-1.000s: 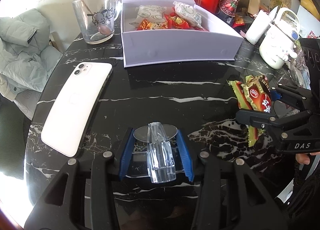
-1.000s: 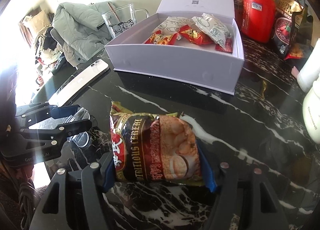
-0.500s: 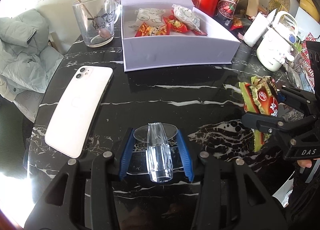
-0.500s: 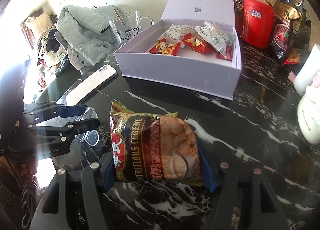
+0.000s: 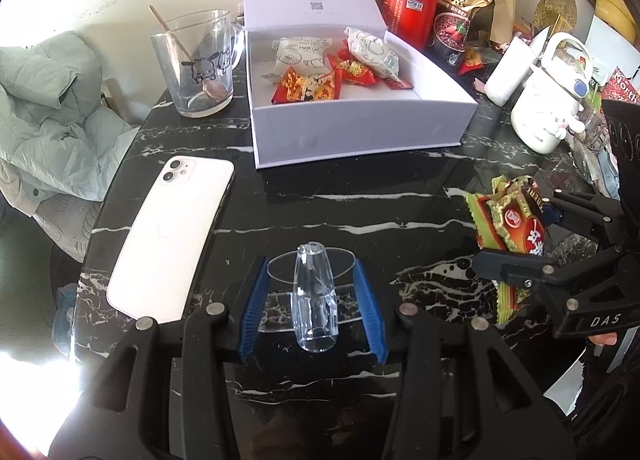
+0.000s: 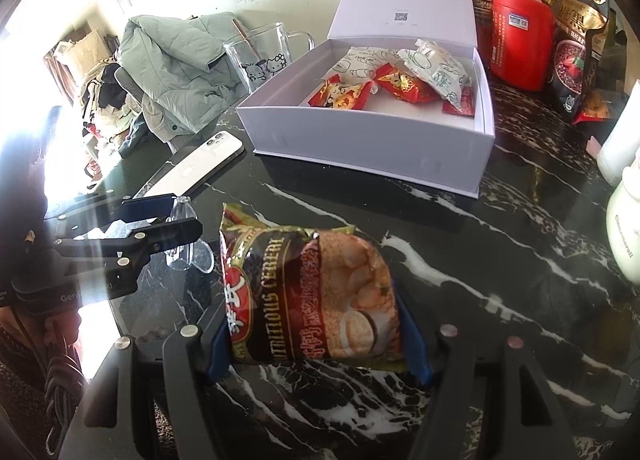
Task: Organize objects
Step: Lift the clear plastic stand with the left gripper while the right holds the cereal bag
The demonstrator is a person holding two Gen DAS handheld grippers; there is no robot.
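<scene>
Both grippers loaded, backing off from the box (image 5: 360, 135).
Right gripper (image 6: 316, 344) pinches cereal packet (image 6: 308, 296); left gripper (image 5: 312, 312) pinches clear stand (image 5: 314, 300). Box looks farther now; nothing dropped in yet.

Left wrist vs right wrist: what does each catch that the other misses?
Left wrist only: the clear plastic stand seen head-on between the left gripper fingers, and the white character kettle whole. Right wrist only: the cereal packet front, printed side up, in the right gripper, plus the cluttered room behind the grey jacket. Both: open white box of snacks, white phone, glass mug, red canister.
</scene>
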